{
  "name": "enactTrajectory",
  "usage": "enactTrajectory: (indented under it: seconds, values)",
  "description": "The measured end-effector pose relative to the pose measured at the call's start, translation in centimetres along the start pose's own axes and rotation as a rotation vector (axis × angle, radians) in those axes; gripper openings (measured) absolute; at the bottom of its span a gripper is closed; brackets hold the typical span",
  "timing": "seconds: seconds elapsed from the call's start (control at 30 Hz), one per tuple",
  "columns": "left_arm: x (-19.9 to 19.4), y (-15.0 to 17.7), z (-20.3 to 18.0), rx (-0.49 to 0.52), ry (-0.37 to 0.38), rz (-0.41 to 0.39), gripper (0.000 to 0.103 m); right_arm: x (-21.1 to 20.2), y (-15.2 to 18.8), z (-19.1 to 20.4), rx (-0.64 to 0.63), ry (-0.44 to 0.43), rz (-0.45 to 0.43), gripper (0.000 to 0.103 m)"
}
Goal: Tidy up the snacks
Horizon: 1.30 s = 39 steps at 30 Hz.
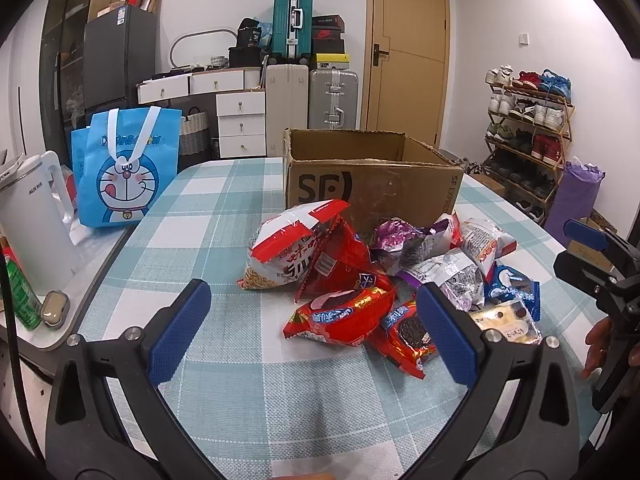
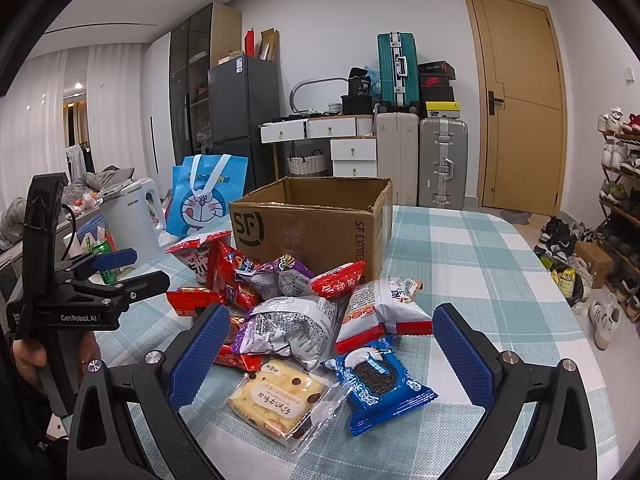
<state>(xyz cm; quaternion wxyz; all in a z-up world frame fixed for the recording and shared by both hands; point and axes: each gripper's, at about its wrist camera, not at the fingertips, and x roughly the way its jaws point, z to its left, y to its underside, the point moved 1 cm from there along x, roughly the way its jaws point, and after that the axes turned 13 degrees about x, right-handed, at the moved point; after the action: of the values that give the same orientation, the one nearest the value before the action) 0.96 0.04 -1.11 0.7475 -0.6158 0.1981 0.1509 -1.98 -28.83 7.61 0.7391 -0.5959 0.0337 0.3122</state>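
Note:
A heap of snack packets lies on the checked tablecloth in front of an open cardboard box [image 1: 372, 184] [image 2: 316, 228]. My left gripper [image 1: 316, 332] is open just above the cloth, its fingers framing a red cookie packet [image 1: 340, 318]. A big red-and-white noodle snack bag [image 1: 292, 252] leans behind it. My right gripper [image 2: 330, 354] is open too, with a clear biscuit pack [image 2: 280, 398], a blue cookie packet [image 2: 376, 384] and a silver-purple bag [image 2: 292, 324] between its fingers, untouched. Each gripper shows in the other's view: the right gripper [image 1: 592, 256], the left gripper [image 2: 120, 268].
A blue cartoon tote bag [image 1: 124, 168] and a white kettle [image 1: 36, 216] stand at the table's left edge, with a green can [image 1: 22, 292] nearby. Suitcases, drawers and a door are behind; a shoe rack [image 1: 528, 140] stands on the right. A hand [image 2: 32, 356] holds the left gripper.

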Motion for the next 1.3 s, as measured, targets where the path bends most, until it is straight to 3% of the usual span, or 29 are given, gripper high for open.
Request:
enactTrajectory:
  seconds: [0.67, 0.97, 1.3]
  values:
    - [0.3, -0.1, 0.1, -0.003, 0.003, 0.009, 0.102, 0.7, -0.2, -0.1, 0.006, 0.024, 0.034, 0.103]
    - [1.3, 0.0, 0.9, -0.029, 0.002, 0.071, 0.102, 3.0, -0.5, -1.6, 0.077, 0.159, 0.127, 0.103]
    - [3.8, 0.1, 0.7, -0.029, 0.057, 0.166, 0.102, 5.3, -0.3, -3.3, 0.125, 0.260, 0.221, 0.103]
